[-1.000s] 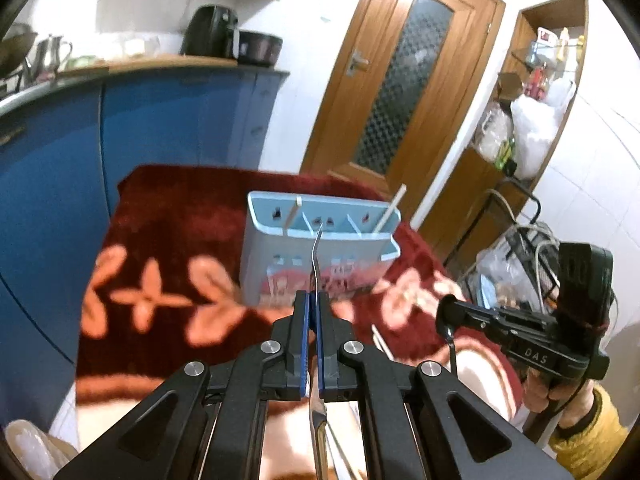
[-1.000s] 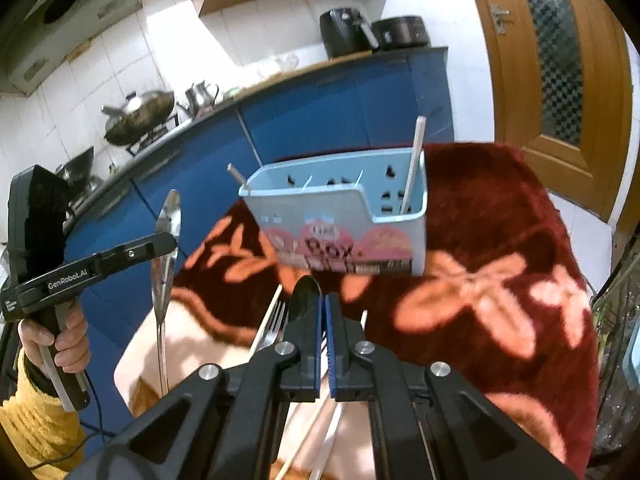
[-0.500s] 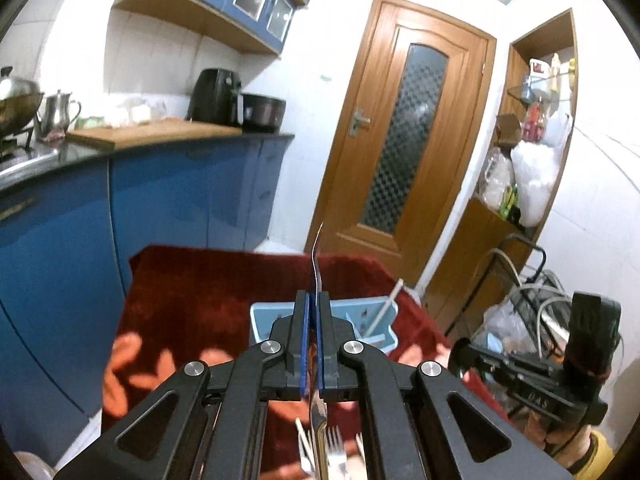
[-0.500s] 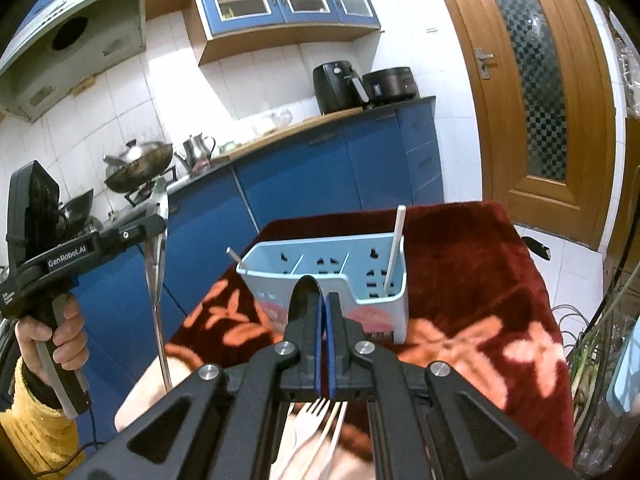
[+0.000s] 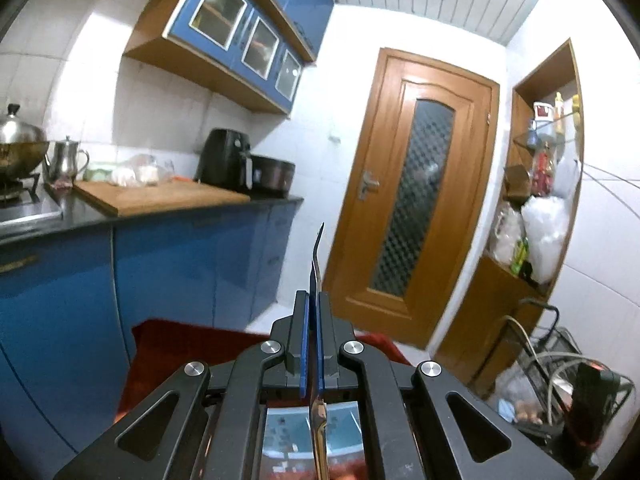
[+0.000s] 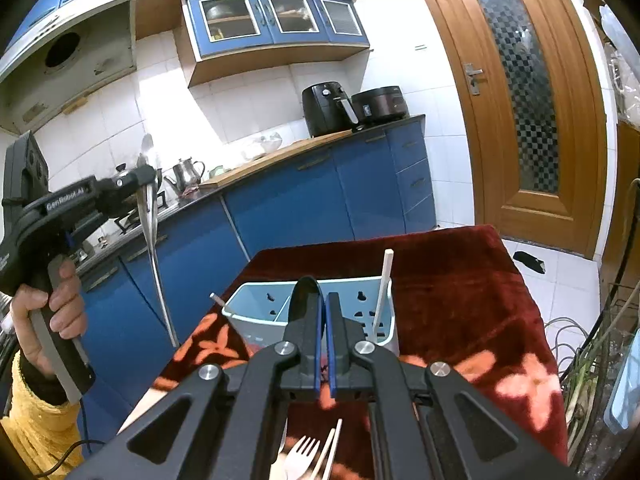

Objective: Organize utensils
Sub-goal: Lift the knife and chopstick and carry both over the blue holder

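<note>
My left gripper (image 5: pixel 312 296) is shut on a metal spoon (image 5: pixel 317 264), seen edge-on and sticking up past the fingertips. In the right wrist view the left gripper (image 6: pixel 144 178) is high at the left, and the spoon (image 6: pixel 154 248) hangs handle down with its bowl on top. My right gripper (image 6: pixel 323 300) is shut, with what looks like a black spoon bowl (image 6: pixel 306 292) rising at its left finger. Beyond it on the red cloth stands the pale blue utensil holder (image 6: pixel 260 304), with a white stick (image 6: pixel 382 292) in its right compartment. The holder (image 5: pixel 280 432) lies below the left fingers.
A white fork (image 6: pixel 302 456) and pale chopsticks (image 6: pixel 330 452) lie on the cloth under the right gripper. The red flowered tablecloth (image 6: pixel 460 300) ends near blue kitchen cabinets (image 6: pixel 300 208) on the left. A wooden door (image 6: pixel 520 100) and a wire rack (image 6: pixel 600 340) stand to the right.
The left gripper has risen and tipped upward with the spoon, so the holder dropped to the bottom of its view. The right gripper also rose a little; the holder sank lower in its view.
</note>
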`<action>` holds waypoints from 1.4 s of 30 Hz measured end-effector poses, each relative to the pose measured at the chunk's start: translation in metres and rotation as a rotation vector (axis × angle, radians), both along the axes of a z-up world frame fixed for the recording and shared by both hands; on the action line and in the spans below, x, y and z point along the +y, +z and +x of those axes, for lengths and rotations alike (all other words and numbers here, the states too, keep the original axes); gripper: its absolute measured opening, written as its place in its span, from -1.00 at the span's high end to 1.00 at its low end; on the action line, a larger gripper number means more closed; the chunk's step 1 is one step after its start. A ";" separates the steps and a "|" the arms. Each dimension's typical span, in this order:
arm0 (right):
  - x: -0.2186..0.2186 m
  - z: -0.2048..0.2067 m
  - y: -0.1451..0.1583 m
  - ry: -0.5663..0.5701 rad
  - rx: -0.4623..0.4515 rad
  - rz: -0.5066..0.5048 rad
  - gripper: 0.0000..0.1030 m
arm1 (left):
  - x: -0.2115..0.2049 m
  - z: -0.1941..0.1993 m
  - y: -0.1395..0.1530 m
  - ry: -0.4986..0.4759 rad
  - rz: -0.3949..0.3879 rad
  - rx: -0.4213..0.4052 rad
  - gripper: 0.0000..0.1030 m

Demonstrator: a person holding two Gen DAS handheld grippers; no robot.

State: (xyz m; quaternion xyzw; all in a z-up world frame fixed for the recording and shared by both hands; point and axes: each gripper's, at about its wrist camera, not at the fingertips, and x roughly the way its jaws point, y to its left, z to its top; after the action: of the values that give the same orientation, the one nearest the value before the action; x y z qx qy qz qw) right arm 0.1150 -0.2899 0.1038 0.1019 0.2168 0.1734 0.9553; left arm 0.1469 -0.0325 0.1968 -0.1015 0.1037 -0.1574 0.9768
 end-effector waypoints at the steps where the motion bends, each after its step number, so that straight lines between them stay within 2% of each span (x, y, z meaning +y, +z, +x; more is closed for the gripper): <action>1: 0.000 0.002 0.000 -0.005 -0.005 0.000 0.94 | 0.000 0.005 0.002 0.014 0.003 -0.008 0.95; 7: 0.003 0.017 -0.001 -0.017 -0.014 0.009 0.94 | 0.000 0.026 0.004 0.061 0.005 -0.058 0.95; 10: 0.002 0.028 -0.002 -0.039 -0.014 0.013 0.93 | 0.000 0.037 0.000 0.053 -0.003 -0.090 0.95; 16: -0.001 0.050 -0.002 -0.090 -0.016 0.017 0.94 | -0.004 0.061 -0.020 0.059 -0.005 -0.090 0.95; 22: 0.001 0.070 -0.007 -0.134 -0.055 -0.025 0.94 | -0.010 0.075 -0.049 0.083 0.041 -0.108 0.95; 29: 0.016 0.085 -0.015 -0.176 -0.182 -0.153 0.93 | -0.022 0.076 -0.077 0.069 0.110 -0.133 0.95; 32: 0.024 0.086 -0.020 -0.163 -0.241 -0.202 0.93 | -0.023 0.075 -0.086 0.063 0.102 -0.141 0.95; 36: 0.035 0.085 -0.028 -0.142 -0.276 -0.267 0.93 | -0.023 0.071 -0.096 0.069 0.105 -0.162 0.95; 42: 0.041 0.084 -0.034 -0.079 -0.266 -0.278 0.93 | -0.024 0.070 -0.108 0.030 0.103 -0.133 0.94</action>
State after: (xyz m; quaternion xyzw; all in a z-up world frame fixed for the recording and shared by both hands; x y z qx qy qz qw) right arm 0.1990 -0.2485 0.0695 -0.0463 0.1062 0.1161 0.9865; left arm 0.2173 -0.0560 0.0890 -0.0421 0.0451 -0.1435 0.9877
